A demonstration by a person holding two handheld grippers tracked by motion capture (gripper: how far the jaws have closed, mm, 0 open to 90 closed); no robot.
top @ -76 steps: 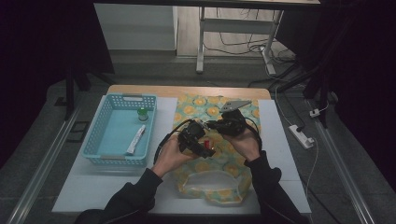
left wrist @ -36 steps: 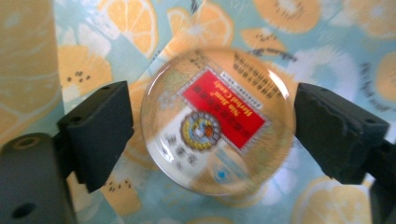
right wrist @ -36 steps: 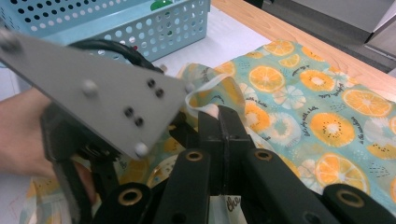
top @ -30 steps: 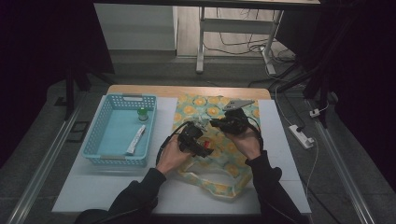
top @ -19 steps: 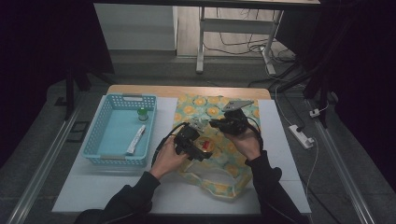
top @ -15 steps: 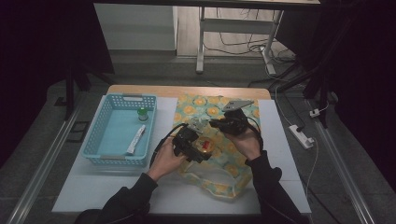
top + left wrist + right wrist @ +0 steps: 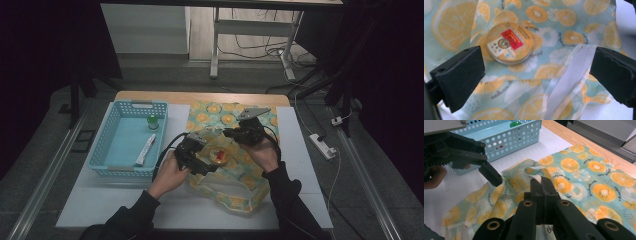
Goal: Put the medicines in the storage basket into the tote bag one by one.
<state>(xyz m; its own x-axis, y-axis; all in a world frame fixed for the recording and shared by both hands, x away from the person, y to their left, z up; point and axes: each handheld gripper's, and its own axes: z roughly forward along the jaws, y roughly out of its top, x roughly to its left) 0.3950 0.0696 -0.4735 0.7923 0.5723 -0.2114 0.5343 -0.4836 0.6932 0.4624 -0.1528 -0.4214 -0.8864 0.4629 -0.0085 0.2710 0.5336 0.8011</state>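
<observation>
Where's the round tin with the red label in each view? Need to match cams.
High view: round tin at centre, on the fruit-print bag, between the grippers.
Left gripper view: upper left of centre, beyond the open jaws.
Right gripper view: not in it.
Shared landmark: the fruit-print bag.

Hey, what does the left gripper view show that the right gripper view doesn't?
Left gripper view: a round tin with a red label lying inside the fruit-print bag, seen between the left hand-held gripper's wide-open jaws, plus the bag's pale inner hem.

Right gripper view: the blue basket with a green cap showing inside it, the wooden table edge, and the right hand-held gripper shut on the bag's rim.

Both: the fruit-print bag and the white table surface. The left hand-held gripper appears in both.
</observation>
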